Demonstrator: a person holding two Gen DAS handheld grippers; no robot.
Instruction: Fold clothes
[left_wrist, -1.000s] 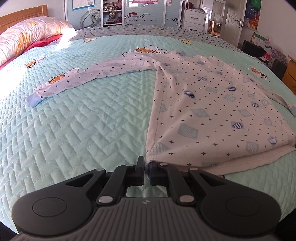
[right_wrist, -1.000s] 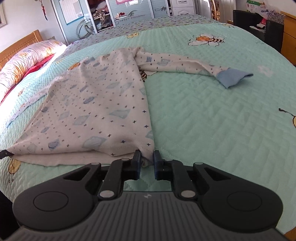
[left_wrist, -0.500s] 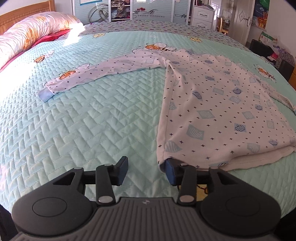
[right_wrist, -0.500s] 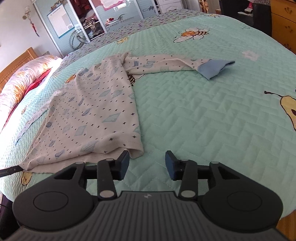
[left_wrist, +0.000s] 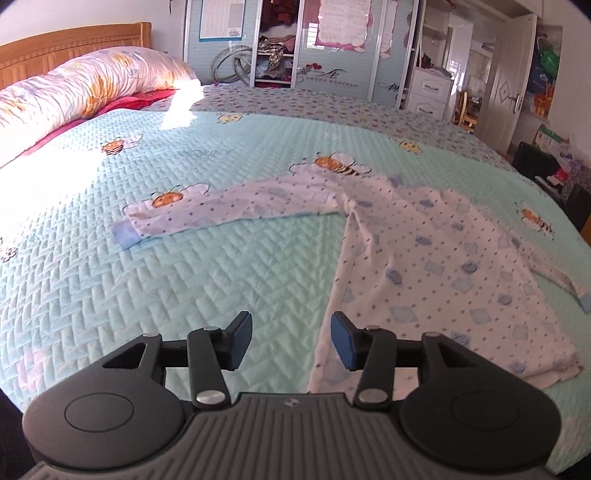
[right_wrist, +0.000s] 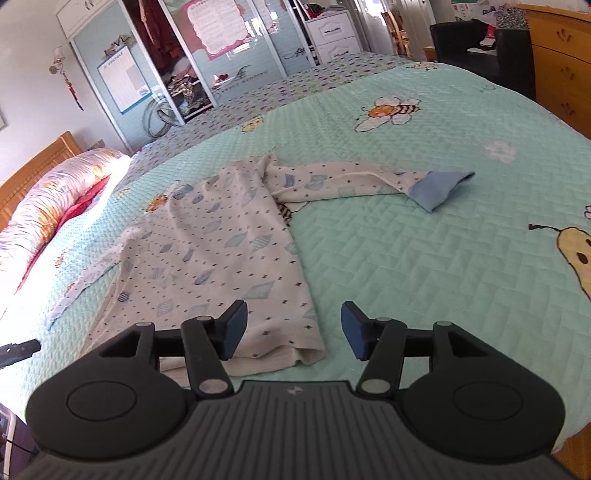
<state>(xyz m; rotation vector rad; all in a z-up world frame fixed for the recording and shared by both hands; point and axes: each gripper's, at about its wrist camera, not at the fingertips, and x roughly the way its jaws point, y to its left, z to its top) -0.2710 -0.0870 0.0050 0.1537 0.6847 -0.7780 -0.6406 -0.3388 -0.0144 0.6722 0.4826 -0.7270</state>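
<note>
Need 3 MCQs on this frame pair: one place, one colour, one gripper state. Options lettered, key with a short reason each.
1. Where does the shirt lie?
A. Spread on the quilt
B. On the pillow
C. Hung in the wardrobe

2. What colour is the sleeve cuff?
A. Red
B. Light blue
C. Black

3. What is the state of the right gripper?
A. Clamped on the hem
B. Holding the cuff
C. Jaws apart, pressing on nothing

Key:
1 A: the body and both sleeves rest flat on the green quilt, apart from the pillow.
2 B: the band at the sleeve end is plain light blue.
3 C: the jaws are opening, and the shirt's corner lies loose on the quilt below the gap; the left gripper is opening too, with only quilt and the shirt's edge under it.
</note>
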